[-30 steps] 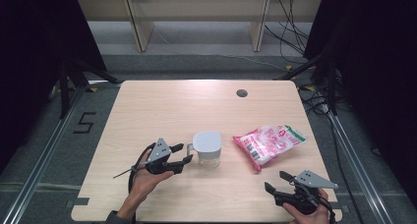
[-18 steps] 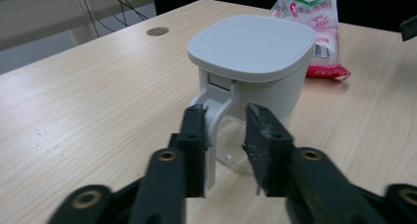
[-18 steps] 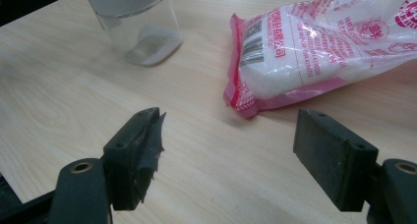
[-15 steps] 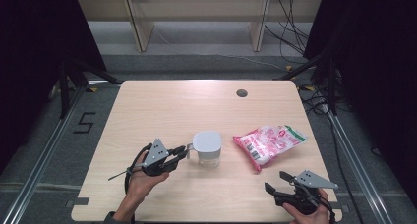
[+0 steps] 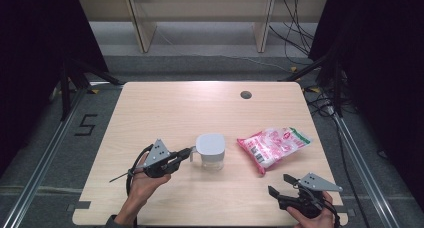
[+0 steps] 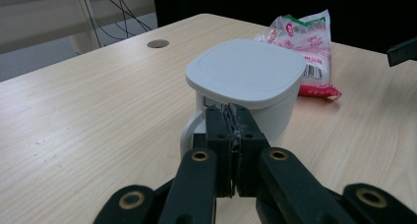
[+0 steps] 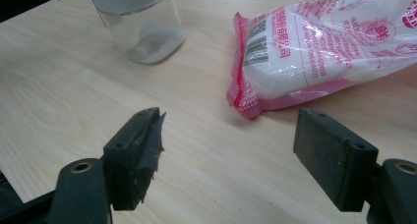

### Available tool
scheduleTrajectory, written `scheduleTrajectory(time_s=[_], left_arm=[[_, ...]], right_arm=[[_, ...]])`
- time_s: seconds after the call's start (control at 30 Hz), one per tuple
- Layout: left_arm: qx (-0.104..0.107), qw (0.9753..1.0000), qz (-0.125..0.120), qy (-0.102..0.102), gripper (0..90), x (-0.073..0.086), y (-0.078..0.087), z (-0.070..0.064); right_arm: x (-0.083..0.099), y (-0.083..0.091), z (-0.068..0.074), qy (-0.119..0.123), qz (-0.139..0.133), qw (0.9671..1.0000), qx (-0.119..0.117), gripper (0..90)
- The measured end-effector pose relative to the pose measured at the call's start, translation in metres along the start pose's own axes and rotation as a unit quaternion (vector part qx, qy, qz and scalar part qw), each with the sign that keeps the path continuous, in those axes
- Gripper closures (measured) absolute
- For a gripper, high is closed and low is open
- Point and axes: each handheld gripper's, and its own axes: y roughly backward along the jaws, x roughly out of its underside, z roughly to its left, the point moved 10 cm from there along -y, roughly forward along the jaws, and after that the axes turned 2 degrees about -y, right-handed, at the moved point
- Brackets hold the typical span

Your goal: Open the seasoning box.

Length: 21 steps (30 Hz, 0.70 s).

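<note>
Right gripper (image 5: pixel 282 184) is held at the lower right of the high view, jaws wide apart, nothing between them. Left gripper (image 5: pixel 188 151) is seen left of centre; in its own view the jaws are pressed together, apparently clamped on the handle (image 6: pixel 189 130) of the lidded jar (image 5: pixel 210 151), though the pinched part is hidden. The jar stands at the middle of the table (image 5: pixel 165 105). The pink bag (image 5: pixel 272 145) lies just right of it, apart.

Risk: the jar may tip if lifted by the handle alone, the grip being off-centre. The lid (image 6: pixel 246 72) may slip off.
</note>
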Motion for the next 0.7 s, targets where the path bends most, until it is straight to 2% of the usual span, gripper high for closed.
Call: scheduleTrajectory(time_s=[0.03,0.1,0.13,0.17,0.27,0.33,0.4,0.43,0.53,0.6,0.63,0.67,0.7], left_arm=[[-0.006,0.9999,-0.001,-0.013,88.3,-0.003,0.001,0.001],[-0.005,0.9999,-0.003,-0.009,88.9,-0.006,0.002,0.0],[-0.003,0.9999,-0.008,-0.007,89.3,-0.009,0.003,0.0],[-0.005,0.9999,-0.009,-0.014,89.3,-0.011,0.003,0.0],[0.001,0.9998,-0.012,-0.017,89.4,-0.018,0.004,-0.002],[0.002,0.9998,-0.018,-0.011,89.4,-0.023,0.003,0.0],[0.003,0.9997,-0.022,-0.009,89.3,-0.027,0.003,0.002],[0.006,0.9997,-0.023,-0.008,89.4,-0.029,0.0,0.002],[0.011,0.9997,-0.021,-0.001,89.3,-0.029,-0.004,0.002],[0.015,0.9997,-0.02,0.002,89.3,-0.029,-0.008,0.002],[0.016,0.9997,-0.018,0.003,89.3,-0.028,-0.01,0.002],[0.018,0.9997,-0.017,0.001,89.4,-0.028,-0.011,0.002],[0.019,0.9997,-0.016,0.002,89.3,-0.028,-0.013,0.002]], right_arm=[[0.0,0.0,0.0,0.003,0.0,1.0,0.001,27.3],[0.0,0.0,0.001,0.001,0.0,1.0,0.001,27.3],[-0.001,0.0,-0.002,0.02,-0.002,0.9998,0.002,27.3],[-0.001,-0.001,-0.003,0.023,-0.007,0.9997,0.006,27.3],[-0.001,-0.001,-0.001,0.022,-0.004,0.9997,0.004,27.3],[0.0,-0.002,0.001,0.016,-0.002,0.9998,0.007,27.3],[-0.002,-0.004,0.001,0.024,-0.01,0.9997,0.006,27.3],[0.0,-0.003,0.0,0.02,-0.002,0.9998,0.009,27.3],[-0.001,-0.003,0.001,0.021,-0.002,0.9998,0.004,27.3],[0.0,-0.002,0.001,0.014,0.003,0.9999,0.008,27.3],[-0.001,-0.002,0.002,0.02,-0.004,0.9998,0.005,27.3],[0.002,-0.001,0.004,0.009,0.009,0.9999,0.003,27.3],[0.001,-0.003,0.002,0.026,0.006,0.9996,0.003,27.3]])
